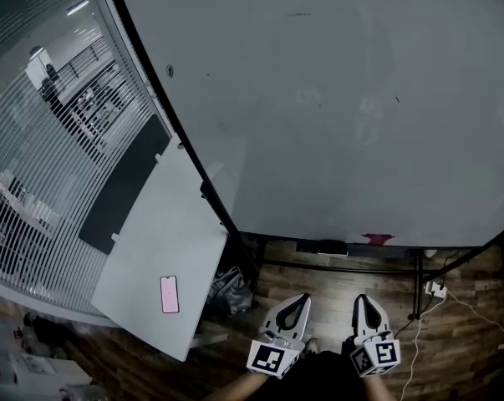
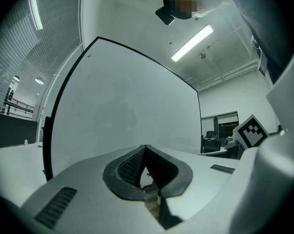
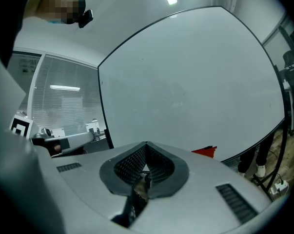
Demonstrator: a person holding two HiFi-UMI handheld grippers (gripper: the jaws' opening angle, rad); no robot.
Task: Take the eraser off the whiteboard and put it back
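Observation:
The large whiteboard (image 1: 335, 107) fills the head view. A red eraser (image 1: 377, 239) sits at its bottom edge, right of centre; it also shows as a red wedge (image 3: 205, 151) in the right gripper view. A dark block (image 1: 323, 246) lies on the ledge just left of it. Both grippers hang low in front of the board, well short of the eraser. My left gripper (image 1: 302, 297) (image 2: 145, 147) has its tips together with nothing held. My right gripper (image 1: 360, 299) (image 3: 147, 144) is likewise shut and empty.
A white table (image 1: 151, 249) with a pink phone (image 1: 169, 294) stands at the left, against a glass wall with blinds (image 1: 43, 140). A bag (image 1: 228, 289) lies under the table. The board's stand legs and a power strip (image 1: 435, 289) with cables are on the wooden floor.

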